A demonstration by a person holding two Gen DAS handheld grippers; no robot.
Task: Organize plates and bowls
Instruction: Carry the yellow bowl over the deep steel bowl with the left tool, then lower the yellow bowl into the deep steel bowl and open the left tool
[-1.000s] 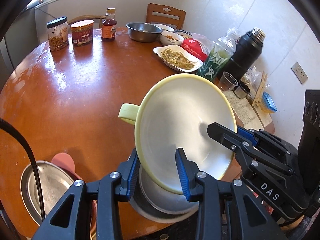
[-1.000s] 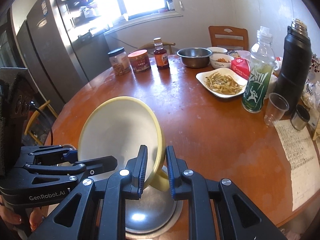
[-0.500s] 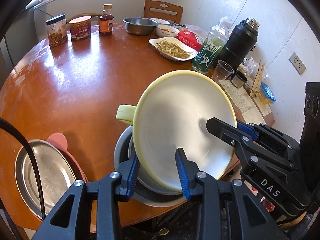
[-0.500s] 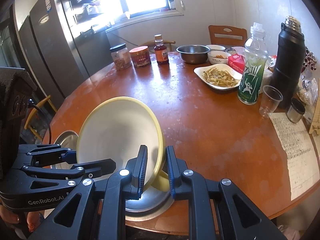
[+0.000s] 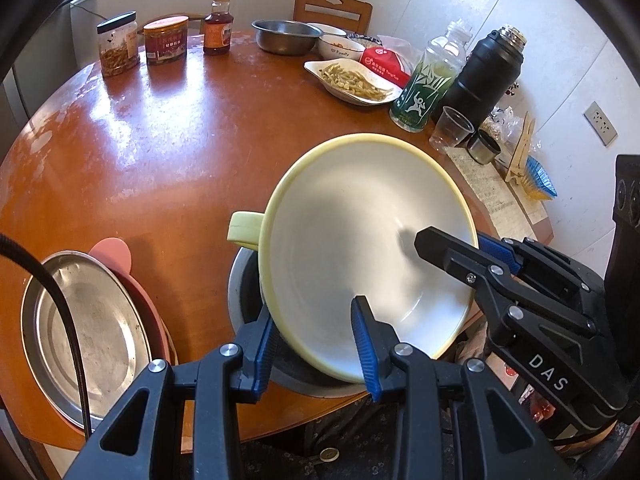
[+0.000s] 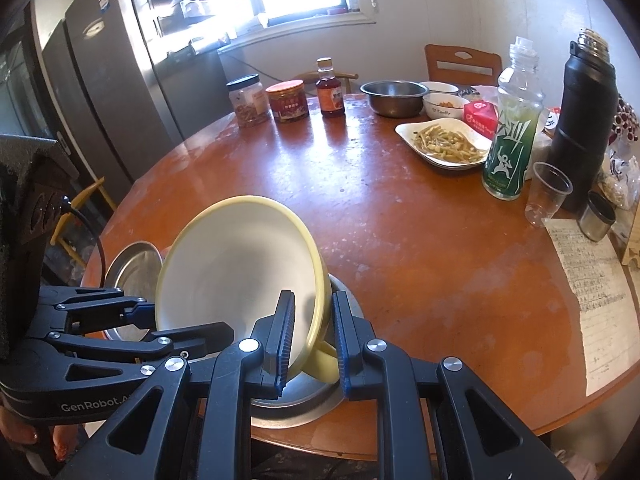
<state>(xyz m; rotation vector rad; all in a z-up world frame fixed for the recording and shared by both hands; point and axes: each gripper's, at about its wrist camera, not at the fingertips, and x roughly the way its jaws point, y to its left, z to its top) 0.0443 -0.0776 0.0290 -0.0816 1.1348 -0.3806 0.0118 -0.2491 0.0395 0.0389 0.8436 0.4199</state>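
A yellow bowl [image 5: 360, 248] with a white inside and a side handle [image 5: 244, 228] hangs tilted over a steel bowl [image 5: 244, 280] at the table's near edge. My left gripper [image 5: 314, 316] is shut on its near rim. My right gripper [image 5: 452, 240] comes in from the right and is shut on the opposite rim. In the right wrist view the right gripper [image 6: 313, 300] pinches the yellow bowl [image 6: 240, 264] by its rim, just above the handle, with the left gripper [image 6: 188, 320] on the left. I cannot tell whether the yellow bowl touches the steel bowl [image 6: 296, 404].
A steel plate [image 5: 80, 328] lies on a pink plate [image 5: 114, 254] at the near left. Along the far and right side stand jars [image 5: 118, 46], a sauce bottle [image 5: 218, 26], a steel basin [image 5: 286, 36], a dish of food [image 5: 352, 80], a green bottle [image 5: 424, 88], a black flask [image 5: 488, 72] and a plastic cup [image 5: 452, 130].
Both grippers keep their hold. The yellow bowl has sunk a little toward the steel bowl, and the left wrist view now takes in more of the steel bowl and the plates.
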